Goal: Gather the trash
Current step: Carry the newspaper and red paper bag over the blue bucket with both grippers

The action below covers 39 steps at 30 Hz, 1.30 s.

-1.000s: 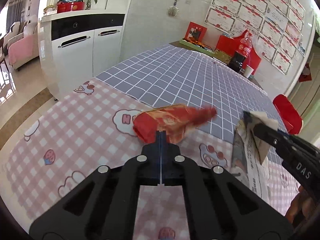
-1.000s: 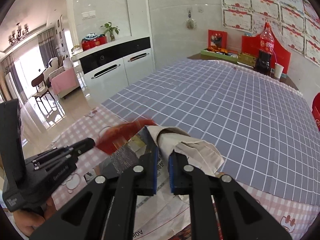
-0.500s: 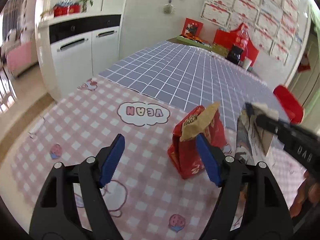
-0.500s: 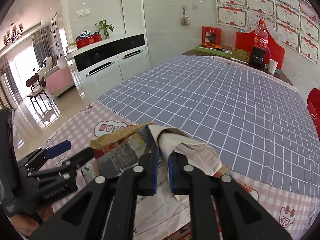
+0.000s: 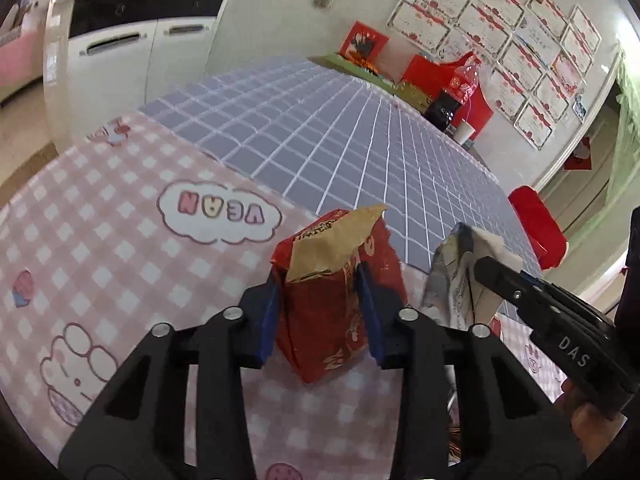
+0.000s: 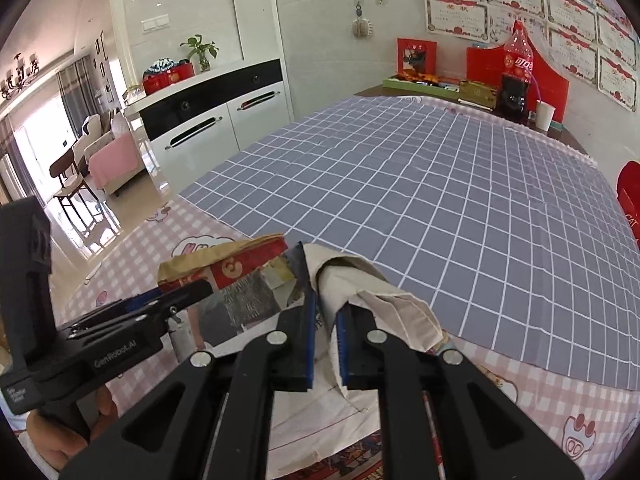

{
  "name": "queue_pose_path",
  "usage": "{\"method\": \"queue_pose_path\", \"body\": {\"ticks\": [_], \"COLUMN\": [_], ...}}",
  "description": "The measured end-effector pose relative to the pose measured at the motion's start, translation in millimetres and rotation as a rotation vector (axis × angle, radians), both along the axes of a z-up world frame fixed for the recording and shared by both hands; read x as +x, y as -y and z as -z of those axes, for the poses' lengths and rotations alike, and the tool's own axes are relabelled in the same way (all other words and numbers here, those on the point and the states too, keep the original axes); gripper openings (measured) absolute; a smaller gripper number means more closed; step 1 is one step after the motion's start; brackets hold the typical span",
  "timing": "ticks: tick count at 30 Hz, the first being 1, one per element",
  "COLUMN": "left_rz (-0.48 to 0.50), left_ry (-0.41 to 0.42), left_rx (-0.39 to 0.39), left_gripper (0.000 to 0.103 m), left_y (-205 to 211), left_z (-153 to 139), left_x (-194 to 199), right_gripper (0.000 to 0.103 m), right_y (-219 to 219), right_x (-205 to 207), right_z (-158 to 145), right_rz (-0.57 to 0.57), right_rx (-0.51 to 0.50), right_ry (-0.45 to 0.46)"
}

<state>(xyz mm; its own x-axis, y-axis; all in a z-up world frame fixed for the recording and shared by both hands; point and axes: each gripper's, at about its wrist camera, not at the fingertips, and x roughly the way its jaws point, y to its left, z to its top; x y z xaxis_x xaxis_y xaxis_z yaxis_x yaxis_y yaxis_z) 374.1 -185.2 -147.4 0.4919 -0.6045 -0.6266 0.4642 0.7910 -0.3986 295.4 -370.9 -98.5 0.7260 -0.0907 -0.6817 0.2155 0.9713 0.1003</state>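
While the left hand-held gripper closes its jaws w/ the red snack bag standing between them, the blue pads sit right at the bag's sides; the bag looks pinched there, so it reads as clamped. The bag stands upright on the pink checked cloth of the desk, its torn top open & showing a tan inner lining. In the right wrist view the same bag shows just left of the other tool's tips, w/ the left hand-held gripper reaching in from the left edge.

The right hand-held gripper has its jaws together on a fold of the white sack, a woven-looking bag w/ printed panels whose mouth is lifted off the desk; the rest of it lies crumpled on the pink cloth near the camera. From the left wrist view the sack hangs just right of the snack bag, close but whether they touch can't be told, & the right hand-held gripper comes in from the right edge w/ part of a hand behind it.

Further back a grey grid cloth covers the rest of the desk. At the far end: a cola bottle, a paper cup, red boxes. White cabinet to the left, certificates on the wall.
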Motion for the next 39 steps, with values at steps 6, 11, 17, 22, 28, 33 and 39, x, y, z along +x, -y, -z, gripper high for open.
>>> {"method": "queue_pose_path", "body": {"ticks": [6, 11, 17, 22, 28, 33, 39], "left_rz": [-0.086, -0.158, -0.27, -0.409, -0.615, -0.788, -0.919], "left_ry": [0.049, 0.123, 0.171, 0.18, 0.17, 0.135, 0.016], "left_rx": [-0.032, -0.031, -0.012, 0.007, 0.037, 0.072, 0.092], "left_gripper": [0.029, 0.029, 0.029, 0.029, 0.029, 0.029, 0.029], "left_y": [-31.9, -73.7, -139.1, -221.0, -334.6, -418.1, -489.5], "left_z": [-22.4, -46.2, -62.1, -63.9, -52.4, -32.0, 22.7], "left_x": [-10.4, -27.3, -44.0, -61.0, -86.5, -103.3, -101.3], "right_gripper": [0.009, 0.009, 0.009, 0.009, 0.009, 0.009, 0.009], "right_y": [-19.0, -57.9, -122.3, -201.0, -305.2, -401.1, -495.2], "right_x": [-0.5, 2.9, 7.8, 16.2, 25.9, 40.5, 60.4], "right_z": [-14.4, -32.7, -44.5, -47.0, -36.1, -15.1, 37.4], "right_rz": [-0.025, -0.085, -0.192, -0.33, -0.516, -0.669, -0.791], "right_rx": [-0.02, -0.032, -0.036, -0.019, 0.021, 0.035, 0.006], "right_ry": [0.032, 0.071, 0.101, 0.113, 0.102, 0.057, -0.033]}}
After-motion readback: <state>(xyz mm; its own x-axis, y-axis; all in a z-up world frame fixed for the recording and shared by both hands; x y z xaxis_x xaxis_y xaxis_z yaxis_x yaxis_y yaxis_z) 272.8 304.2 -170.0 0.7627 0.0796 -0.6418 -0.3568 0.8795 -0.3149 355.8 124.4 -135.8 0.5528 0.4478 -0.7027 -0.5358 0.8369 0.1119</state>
